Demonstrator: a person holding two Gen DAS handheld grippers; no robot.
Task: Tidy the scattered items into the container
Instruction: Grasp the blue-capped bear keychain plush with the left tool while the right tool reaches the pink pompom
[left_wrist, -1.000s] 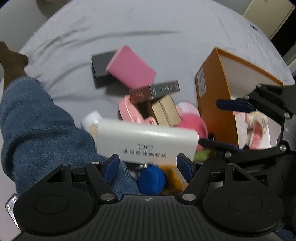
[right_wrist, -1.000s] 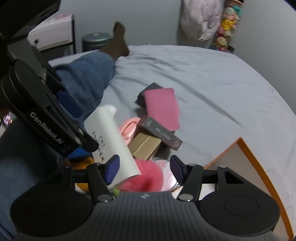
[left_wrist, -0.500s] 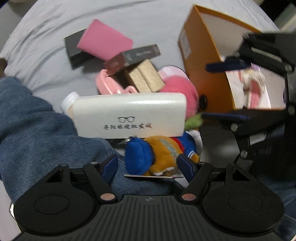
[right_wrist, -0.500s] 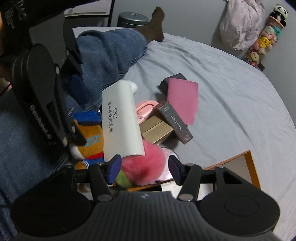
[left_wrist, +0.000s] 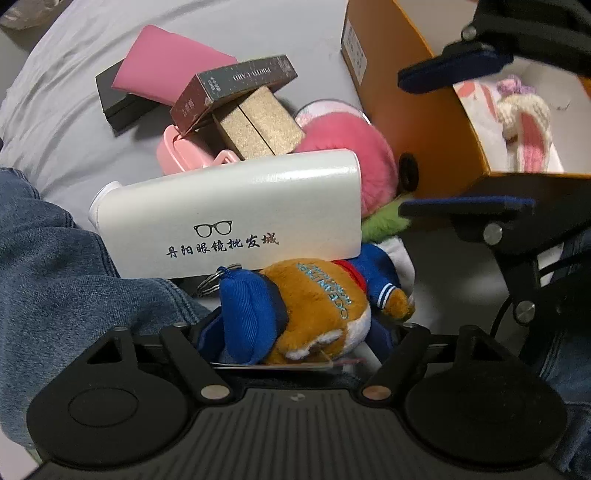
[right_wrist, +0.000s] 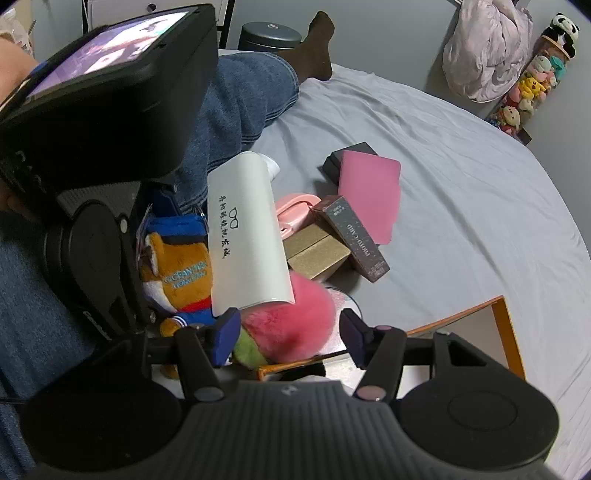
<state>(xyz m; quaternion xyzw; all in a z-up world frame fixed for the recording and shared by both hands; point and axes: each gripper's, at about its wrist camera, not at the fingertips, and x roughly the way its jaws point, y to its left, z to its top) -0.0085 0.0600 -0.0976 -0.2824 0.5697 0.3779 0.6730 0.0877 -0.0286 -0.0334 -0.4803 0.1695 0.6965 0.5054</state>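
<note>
A brown plush toy in a blue hat and jacket lies between the wide-spread fingers of my left gripper; its pads are hidden behind the toy, with no squeeze showing. The right wrist view shows this plush toy under the left gripper. A white glasses case leans just beyond it. My right gripper hovers at the orange box, its jaws opening. A pink fluffy plush sits ahead of its fingertips, unpressed.
On the grey bedsheet beyond the case lie a pink pouch on a black box, a dark card box, two gold boxes and a pink plastic case. A person's jeans leg lies left. A knitted bunny is inside the orange box.
My left gripper has dropped towards the pile, so the brown plush toy now sits between its fingers. The right gripper has rolled, and its fingers stand slightly wider.
</note>
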